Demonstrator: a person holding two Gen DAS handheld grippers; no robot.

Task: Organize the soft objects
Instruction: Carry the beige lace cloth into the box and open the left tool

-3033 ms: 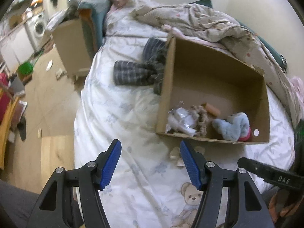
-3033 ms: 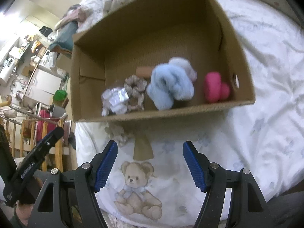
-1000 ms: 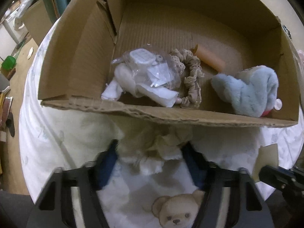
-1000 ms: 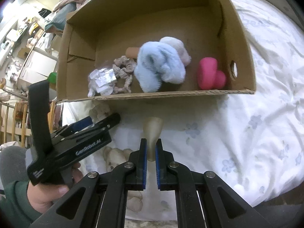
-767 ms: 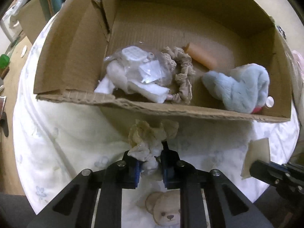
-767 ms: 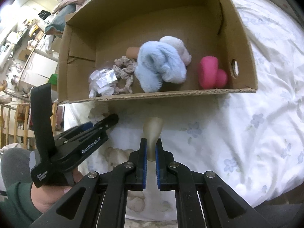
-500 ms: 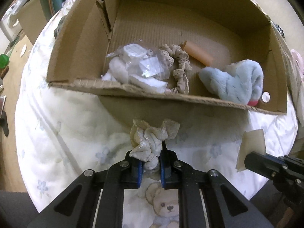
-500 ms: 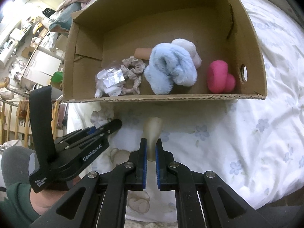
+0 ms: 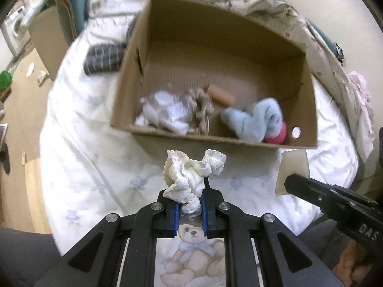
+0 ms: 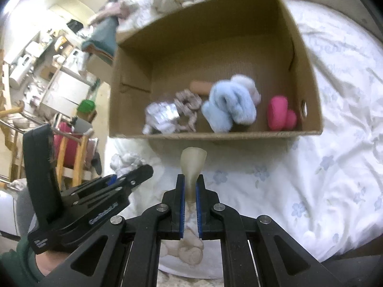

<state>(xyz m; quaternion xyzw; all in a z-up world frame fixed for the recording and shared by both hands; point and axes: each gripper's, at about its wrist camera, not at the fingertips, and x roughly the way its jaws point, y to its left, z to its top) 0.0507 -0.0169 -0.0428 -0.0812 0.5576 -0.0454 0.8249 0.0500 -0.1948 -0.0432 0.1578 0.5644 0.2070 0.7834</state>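
Note:
My left gripper [image 9: 190, 209] is shut on a cream lace scrunchie [image 9: 191, 174] and holds it above the bed, in front of the cardboard box [image 9: 215, 143]. My right gripper [image 10: 190, 191] is shut on a flat beige sponge piece [image 10: 192, 165], also held in front of the box [image 10: 215, 135]. The box holds a plastic-wrapped white bundle [image 10: 161, 117], a beige scrunchie [image 10: 188, 106], a tan cylinder [image 10: 201, 86], a light blue fluffy item [image 10: 229, 108] and a pink item [image 10: 280, 116]. The sponge also shows in the left wrist view [image 9: 293, 169].
The box stands on a white floral bedsheet [image 9: 91, 148] with a teddy bear print [image 9: 191, 258]. A striped dark garment [image 9: 104, 57] lies left of the box. A crumpled quilt [image 9: 239, 2] lies behind it. The floor and furniture are beyond the bed's left edge [image 9: 21, 119].
Both grippers closed on their items on the bed and have lifted and drawn back from the box. The box looks farther away now.

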